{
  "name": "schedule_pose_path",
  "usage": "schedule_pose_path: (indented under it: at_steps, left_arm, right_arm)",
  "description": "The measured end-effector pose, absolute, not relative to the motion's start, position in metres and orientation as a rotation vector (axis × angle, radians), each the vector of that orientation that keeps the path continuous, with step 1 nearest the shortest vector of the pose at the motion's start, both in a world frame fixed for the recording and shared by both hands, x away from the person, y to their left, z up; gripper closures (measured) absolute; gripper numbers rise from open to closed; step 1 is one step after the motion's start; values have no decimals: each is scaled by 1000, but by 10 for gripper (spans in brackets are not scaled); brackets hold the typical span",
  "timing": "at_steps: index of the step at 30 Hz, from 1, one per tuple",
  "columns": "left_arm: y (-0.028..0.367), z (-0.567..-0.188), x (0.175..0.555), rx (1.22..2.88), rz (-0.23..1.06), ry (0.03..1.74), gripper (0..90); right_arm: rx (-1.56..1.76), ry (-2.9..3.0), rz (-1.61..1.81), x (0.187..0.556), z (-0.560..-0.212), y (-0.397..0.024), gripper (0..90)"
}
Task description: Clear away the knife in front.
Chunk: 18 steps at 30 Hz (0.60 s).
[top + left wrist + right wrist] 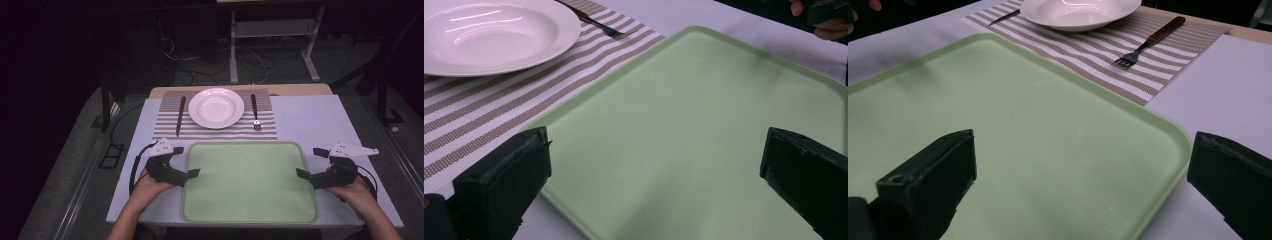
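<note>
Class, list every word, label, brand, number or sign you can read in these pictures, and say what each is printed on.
None: no readable text on the green tray, white plate, striped placemat, fork, knife or either gripper.

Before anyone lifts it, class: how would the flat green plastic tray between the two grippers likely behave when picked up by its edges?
The flat green plastic tray looks thin and bare, so probably light. Its smooth, slightly glossy surface and low rounded rim may slip in a pinch. Being broad, it could flex or tilt if raised from one side alone; the left gripper and right gripper flank it, both open.
</note>
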<state>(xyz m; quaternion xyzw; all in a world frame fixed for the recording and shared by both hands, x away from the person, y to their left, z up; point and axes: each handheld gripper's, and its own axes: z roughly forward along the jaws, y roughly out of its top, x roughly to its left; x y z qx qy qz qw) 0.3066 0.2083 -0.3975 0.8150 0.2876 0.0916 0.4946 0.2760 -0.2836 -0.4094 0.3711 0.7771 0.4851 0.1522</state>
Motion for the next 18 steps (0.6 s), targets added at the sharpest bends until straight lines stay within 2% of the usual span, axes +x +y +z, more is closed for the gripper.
schedule_pose_path:
  at_steps: [18]
  left_arm:
    - [209, -398, 317, 1958, 242, 738, 0]
  right_arm:
    - [1053, 2227, 1421, 276, -410, -281, 0]
